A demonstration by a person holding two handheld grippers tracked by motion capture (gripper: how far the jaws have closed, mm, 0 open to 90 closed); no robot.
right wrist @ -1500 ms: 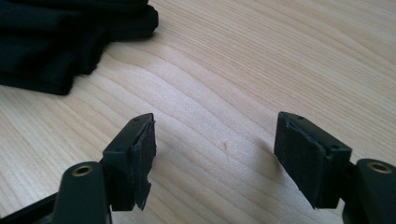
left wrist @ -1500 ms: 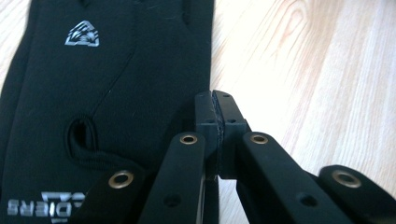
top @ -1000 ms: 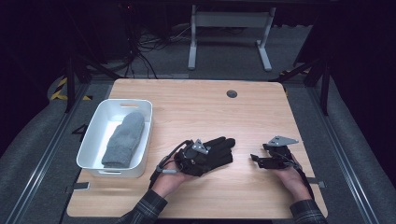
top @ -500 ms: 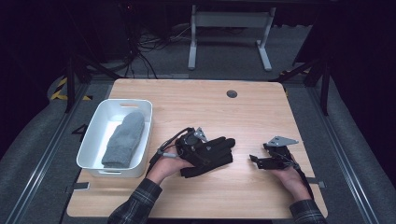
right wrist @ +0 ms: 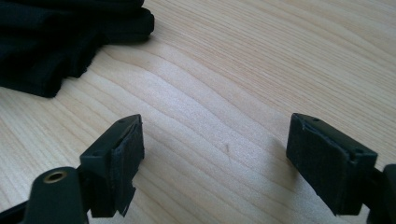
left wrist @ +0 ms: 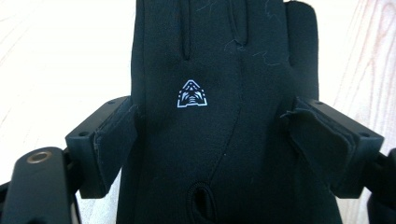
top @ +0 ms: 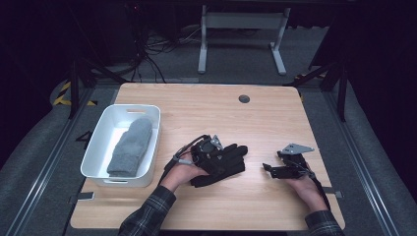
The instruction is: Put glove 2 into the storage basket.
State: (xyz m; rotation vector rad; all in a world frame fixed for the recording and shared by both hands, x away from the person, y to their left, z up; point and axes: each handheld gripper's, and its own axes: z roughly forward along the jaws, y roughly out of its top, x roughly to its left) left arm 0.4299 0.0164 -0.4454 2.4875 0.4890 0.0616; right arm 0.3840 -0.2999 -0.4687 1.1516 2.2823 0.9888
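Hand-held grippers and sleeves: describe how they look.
Both are black. The left hand-held gripper trails a looping cable; the right hand-held gripper carries a grey three-cornered plate. Each has two blocky black jaws faced with dark pads. The person wears dark plaid sleeves.

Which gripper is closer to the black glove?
Left. The left gripper is right at the black glove, its open jaws either side of the glove on the table. The right gripper rests apart on bare wood, jaws open and holding nothing.
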